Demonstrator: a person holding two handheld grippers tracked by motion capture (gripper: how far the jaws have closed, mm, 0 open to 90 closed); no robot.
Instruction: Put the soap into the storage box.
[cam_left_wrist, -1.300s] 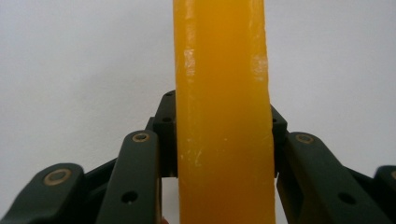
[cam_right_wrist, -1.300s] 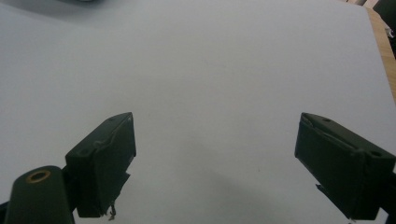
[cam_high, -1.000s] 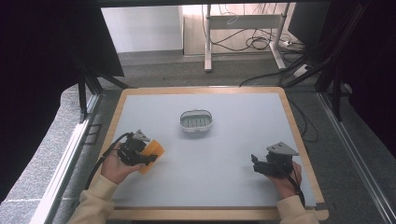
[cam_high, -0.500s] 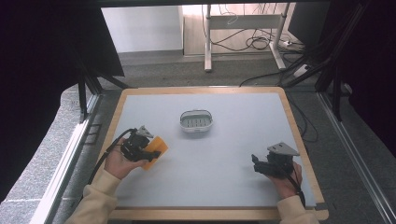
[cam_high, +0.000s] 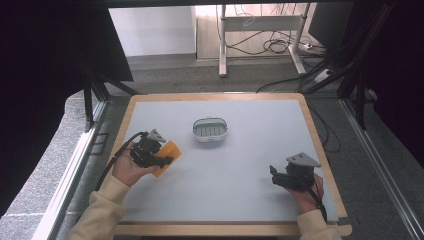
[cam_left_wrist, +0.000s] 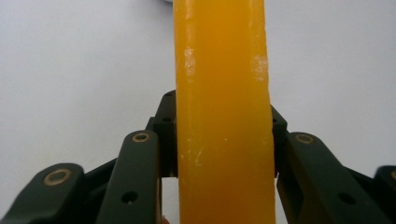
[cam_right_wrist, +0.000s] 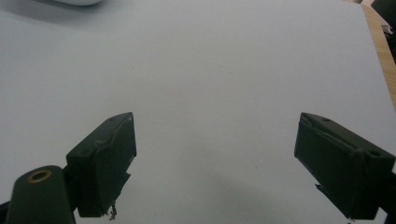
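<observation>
A flat orange block (cam_high: 167, 156) sits in my left gripper (cam_high: 162, 160) at the table's left side, and the jaws are shut on it. In the left gripper view the orange block (cam_left_wrist: 222, 107) stands edge-on between the two black jaws and runs up out of frame. My right gripper (cam_high: 276, 176) rests low over the table near the front right, held by a hand. Its jaws stand wide apart in the right gripper view, right gripper (cam_right_wrist: 215, 158), with only bare table surface between them.
A small white oval basket (cam_high: 210, 129) stands at the middle of the grey table (cam_high: 240, 165); its edge shows in the right gripper view, basket (cam_right_wrist: 77, 2). A wooden rim (cam_high: 320, 145) frames the table. Desk legs and cables lie on the floor behind.
The left hand has shifted slightly forward and right with the orange block, and tilted it a little. The right gripper has stayed in place.
</observation>
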